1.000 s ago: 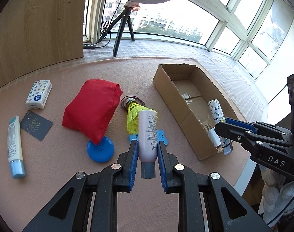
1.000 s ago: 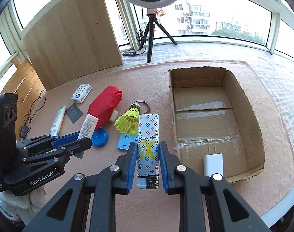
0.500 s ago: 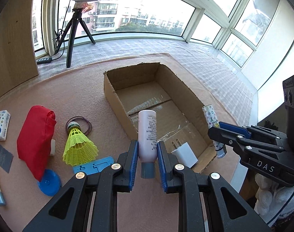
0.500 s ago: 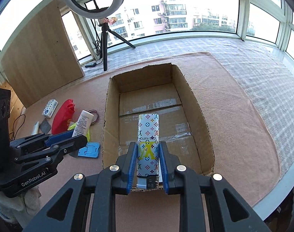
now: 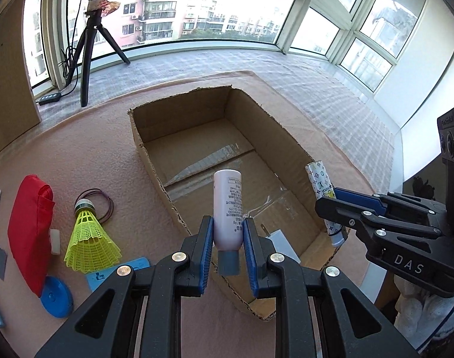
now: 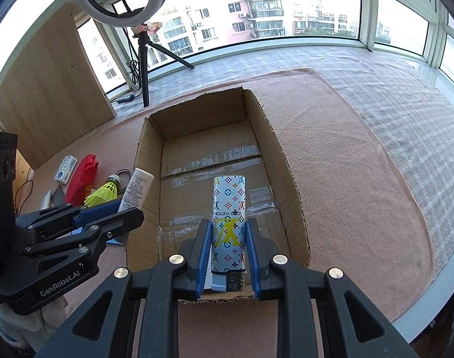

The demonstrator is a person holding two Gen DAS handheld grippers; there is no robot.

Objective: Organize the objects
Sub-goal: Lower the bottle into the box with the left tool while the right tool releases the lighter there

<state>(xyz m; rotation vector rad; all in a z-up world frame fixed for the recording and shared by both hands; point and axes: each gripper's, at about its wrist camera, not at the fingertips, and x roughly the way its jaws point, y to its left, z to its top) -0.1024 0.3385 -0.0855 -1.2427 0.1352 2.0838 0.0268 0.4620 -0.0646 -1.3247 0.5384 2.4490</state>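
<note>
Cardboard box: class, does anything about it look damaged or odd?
Yes. The cardboard box has ragged, torn top edges with no flaps, worst at the near wall, and its floor is patched with wrinkled clear tape. Nothing is spilled.

Between the left gripper's (image 5: 227, 243) blue pads sits a pale pink tube (image 5: 227, 208) with a grey cap. The right gripper (image 6: 228, 249) grips a white tube (image 6: 228, 223) patterned with multicoloured monograms and a yellow logo. Left of the brown cardboard box (image 5: 155, 161) lie a neon-yellow shuttlecock (image 5: 89, 235) and a red pouch (image 5: 30, 226) on salmon-pink cloth (image 5: 86, 149).
</note>
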